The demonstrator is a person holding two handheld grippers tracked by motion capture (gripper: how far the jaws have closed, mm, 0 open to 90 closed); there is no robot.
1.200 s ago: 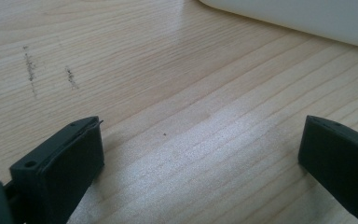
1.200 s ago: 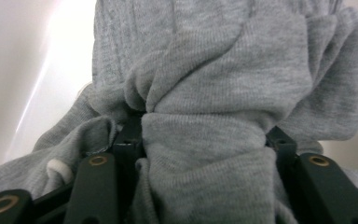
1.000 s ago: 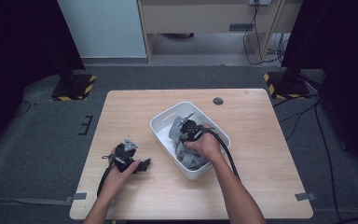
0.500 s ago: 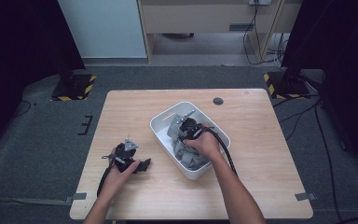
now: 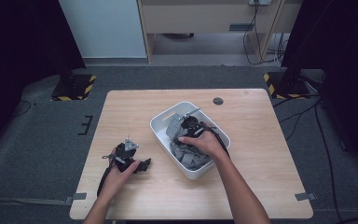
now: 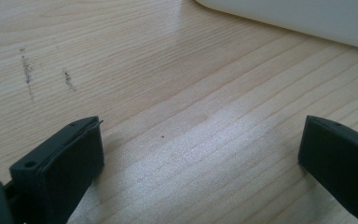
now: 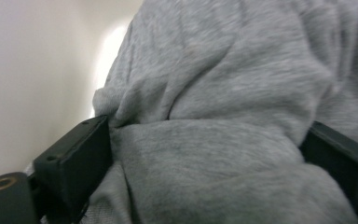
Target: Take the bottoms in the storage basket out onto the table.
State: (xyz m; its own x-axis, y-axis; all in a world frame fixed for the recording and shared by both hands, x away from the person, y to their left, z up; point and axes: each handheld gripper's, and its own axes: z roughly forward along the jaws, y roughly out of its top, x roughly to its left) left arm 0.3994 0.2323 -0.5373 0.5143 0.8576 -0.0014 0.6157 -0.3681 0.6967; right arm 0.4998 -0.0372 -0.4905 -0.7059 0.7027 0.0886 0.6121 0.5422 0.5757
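Note:
A grey cloth (image 5: 191, 157) lies bunched in a white bin (image 5: 168, 114) at the table's middle. My right gripper (image 5: 189, 125) is down inside the bin, on top of the cloth. In the right gripper view its jaws (image 7: 205, 154) stand wide, having just been opening, and a thick fold of the grey cloth (image 7: 223, 93) bulges between them beside the bin's white wall (image 7: 28, 70). My left gripper (image 5: 142, 164) rests on the bare wood left of the bin. Its jaws (image 6: 200, 149) are open with nothing between them, and the bin's edge (image 6: 307, 18) lies ahead.
The wooden table (image 5: 261, 140) has a round cable hole (image 5: 218, 101) near its far edge. Bare wood lies to the right of the bin and along the near edge. Dark floor surrounds the table.

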